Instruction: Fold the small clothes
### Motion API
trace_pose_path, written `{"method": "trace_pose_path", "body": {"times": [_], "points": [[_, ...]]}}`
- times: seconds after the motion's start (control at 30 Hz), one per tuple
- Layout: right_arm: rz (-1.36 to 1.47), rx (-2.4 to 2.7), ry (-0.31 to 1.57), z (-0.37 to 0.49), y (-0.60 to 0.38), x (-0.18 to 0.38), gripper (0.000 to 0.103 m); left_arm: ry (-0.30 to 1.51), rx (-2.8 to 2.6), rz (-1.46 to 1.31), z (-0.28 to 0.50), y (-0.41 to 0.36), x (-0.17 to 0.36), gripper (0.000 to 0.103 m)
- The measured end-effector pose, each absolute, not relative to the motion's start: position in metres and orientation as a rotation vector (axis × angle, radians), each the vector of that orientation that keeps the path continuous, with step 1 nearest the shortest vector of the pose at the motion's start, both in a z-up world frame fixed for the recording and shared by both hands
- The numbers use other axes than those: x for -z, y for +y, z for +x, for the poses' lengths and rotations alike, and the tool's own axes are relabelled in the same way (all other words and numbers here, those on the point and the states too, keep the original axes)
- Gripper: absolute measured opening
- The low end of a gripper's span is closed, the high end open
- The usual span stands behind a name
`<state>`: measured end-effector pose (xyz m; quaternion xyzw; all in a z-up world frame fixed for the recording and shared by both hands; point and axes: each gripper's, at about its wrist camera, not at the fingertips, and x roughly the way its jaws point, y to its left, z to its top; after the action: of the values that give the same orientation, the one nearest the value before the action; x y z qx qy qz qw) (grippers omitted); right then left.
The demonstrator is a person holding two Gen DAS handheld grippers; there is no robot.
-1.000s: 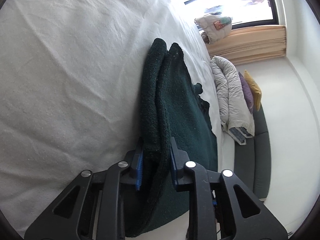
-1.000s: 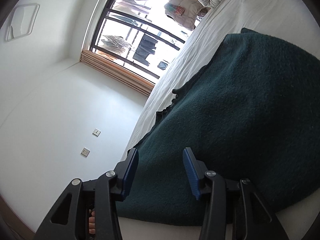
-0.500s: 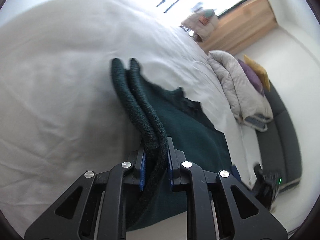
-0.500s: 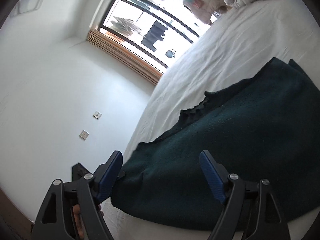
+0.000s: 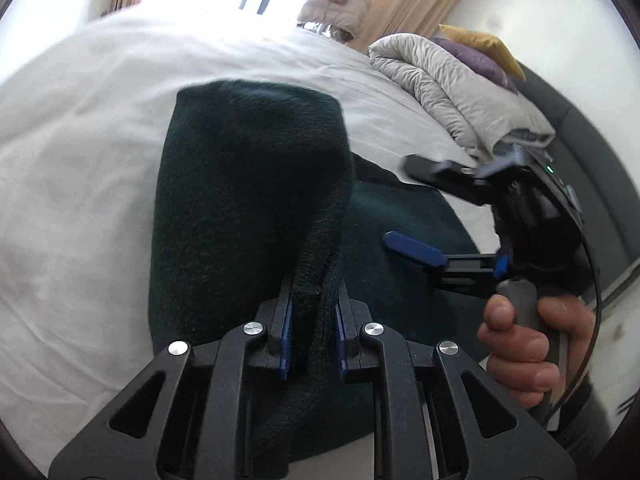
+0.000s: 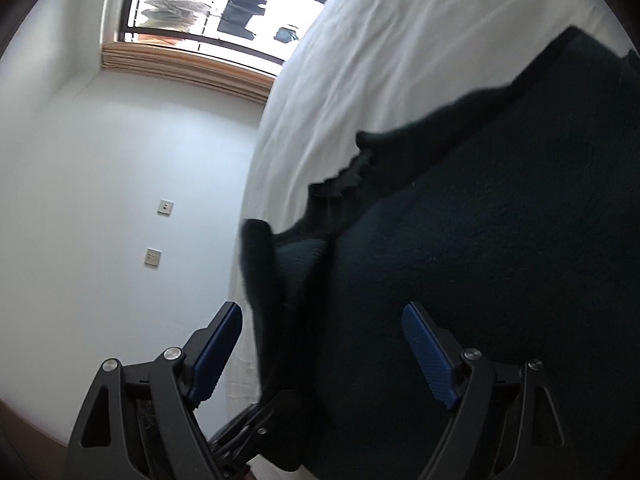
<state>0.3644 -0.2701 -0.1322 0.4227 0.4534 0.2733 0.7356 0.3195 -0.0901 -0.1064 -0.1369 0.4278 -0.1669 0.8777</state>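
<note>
A dark green knitted garment point(image 5: 248, 200) lies on the white bed sheet point(image 5: 80, 160). My left gripper point(image 5: 312, 300) is shut on a doubled edge of it and holds that fold up, draped over the flat part. To the right, a person's hand point(image 5: 516, 344) holds my right gripper point(image 5: 408, 204), its jaws opening wide just above the cloth. In the right wrist view the right gripper point(image 6: 324, 316) spans the garment point(image 6: 500, 240) near the bed's edge, and its pads press on nothing.
A rolled beige duvet point(image 5: 460, 80) with purple and yellow pillows point(image 5: 476, 52) lies at the far right of the bed, against a dark grey headboard point(image 5: 592, 168). Past the bed's edge are a white wall with sockets point(image 6: 153, 258) and a window point(image 6: 224, 8).
My left gripper has risen and rolled, carrying the pinched fold up and over the garment. The right gripper's jaws have spread from half open to wide, and it has shifted along the bed's edge.
</note>
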Motion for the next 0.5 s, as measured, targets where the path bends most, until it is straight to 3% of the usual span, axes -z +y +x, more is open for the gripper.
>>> {"method": "trace_pose_path", "body": {"times": [0.1,0.3,0.4,0.43,0.5], "points": [[0.921,-0.680,1.000,0.371,-0.247,0.125,0.084,0.883,0.346,-0.249,0.317,-0.098,0.109,0.015],[0.777,-0.721,1.081,0.390,-0.195,0.114,0.071,0.858,0.321,-0.166,0.306,-0.123,0.110,0.015],[0.696,-0.698,1.132,0.401,-0.174,0.112,0.049,0.855,0.309,-0.134,0.311,-0.133,0.107,0.015],[0.663,-0.687,1.136,0.403,-0.166,0.111,0.033,0.854,0.308,-0.125,0.311,-0.137,0.107,0.015],[0.615,-0.662,1.120,0.404,-0.160,0.106,0.018,0.853,0.305,-0.119,0.310,-0.139,0.106,0.015]]}}
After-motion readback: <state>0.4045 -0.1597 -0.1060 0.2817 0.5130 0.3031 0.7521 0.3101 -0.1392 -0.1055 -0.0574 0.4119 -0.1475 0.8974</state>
